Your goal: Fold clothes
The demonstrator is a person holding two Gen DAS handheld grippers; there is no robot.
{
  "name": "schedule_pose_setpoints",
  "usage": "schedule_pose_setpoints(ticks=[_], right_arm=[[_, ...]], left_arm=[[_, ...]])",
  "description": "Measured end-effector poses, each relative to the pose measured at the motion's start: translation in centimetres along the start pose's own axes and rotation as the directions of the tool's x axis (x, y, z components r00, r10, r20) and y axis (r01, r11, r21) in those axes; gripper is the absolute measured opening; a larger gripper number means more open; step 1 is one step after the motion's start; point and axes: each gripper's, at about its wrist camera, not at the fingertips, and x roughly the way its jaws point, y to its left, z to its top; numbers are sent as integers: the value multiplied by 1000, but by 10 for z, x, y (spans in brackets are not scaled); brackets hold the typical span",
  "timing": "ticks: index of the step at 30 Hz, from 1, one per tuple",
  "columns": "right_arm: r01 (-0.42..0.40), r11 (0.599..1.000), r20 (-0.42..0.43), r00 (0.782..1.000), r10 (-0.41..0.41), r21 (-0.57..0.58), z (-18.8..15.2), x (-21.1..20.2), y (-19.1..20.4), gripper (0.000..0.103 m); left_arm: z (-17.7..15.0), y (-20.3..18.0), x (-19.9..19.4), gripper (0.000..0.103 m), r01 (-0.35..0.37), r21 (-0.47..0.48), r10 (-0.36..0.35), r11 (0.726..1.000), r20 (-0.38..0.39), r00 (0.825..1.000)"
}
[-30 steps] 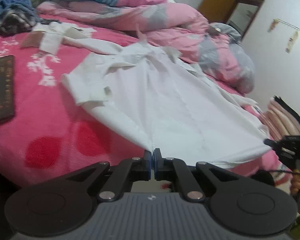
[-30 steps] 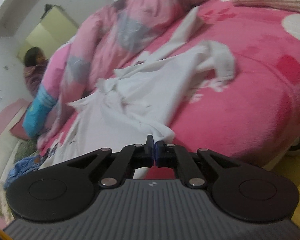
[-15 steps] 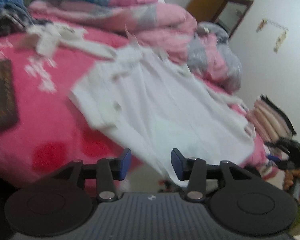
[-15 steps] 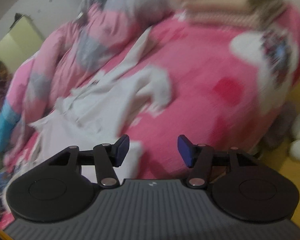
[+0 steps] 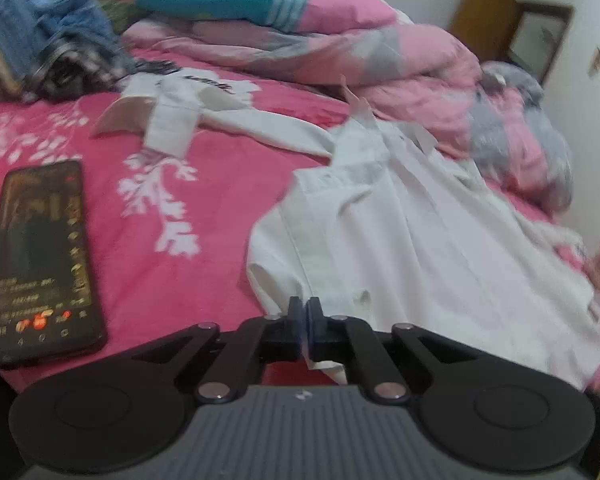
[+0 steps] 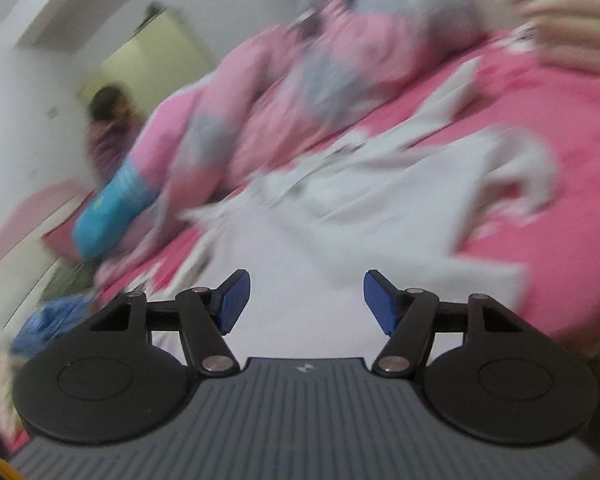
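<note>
A white long-sleeved shirt (image 5: 420,240) lies spread on the pink bed cover (image 5: 140,220), one sleeve (image 5: 172,128) stretched toward the far left. My left gripper (image 5: 304,312) is shut on the shirt's near left edge, and a strip of white cloth shows between and under its pads. In the blurred right wrist view the same shirt (image 6: 340,232) fills the middle. My right gripper (image 6: 304,300) hovers open over its lower part, with nothing between the blue pads (image 6: 380,304).
A black phone (image 5: 40,256) with a lit screen lies on the cover at the left. A bunched pink and grey duvet (image 5: 380,60) runs along the back, with blue clothes (image 5: 60,40) far left. A person (image 6: 108,128) stands by a distant doorway.
Both grippers let go of the shirt's hem. The left one moved leftward along the shirt and shut again on its side edge. The right one stayed open and swung over the shirt.
</note>
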Motion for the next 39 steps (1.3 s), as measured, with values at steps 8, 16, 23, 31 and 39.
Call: schedule_pose_setpoints(ticks=[8, 16, 23, 31, 39], right_arm=[[-351, 925, -383, 882, 275, -144, -60, 70, 102, 63], [-577, 782, -630, 703, 329, -235, -132, 118, 186, 62], [-700, 670, -737, 584, 339, -246, -167, 97, 215, 63], [-592, 789, -656, 663, 360, -166, -102, 77, 147, 67], [-338, 940, -482, 833, 271, -55, -2, 112, 103, 77]], left_arm=[[3, 25, -30, 1, -58, -58, 64, 997, 100, 993], [4, 36, -44, 1, -104, -66, 112, 992, 131, 985], [6, 38, -43, 10, -62, -47, 67, 997, 124, 990], [13, 11, -35, 53, -17, 55, 9, 998, 146, 989], [25, -16, 4, 58, -22, 167, 7, 986, 87, 996]])
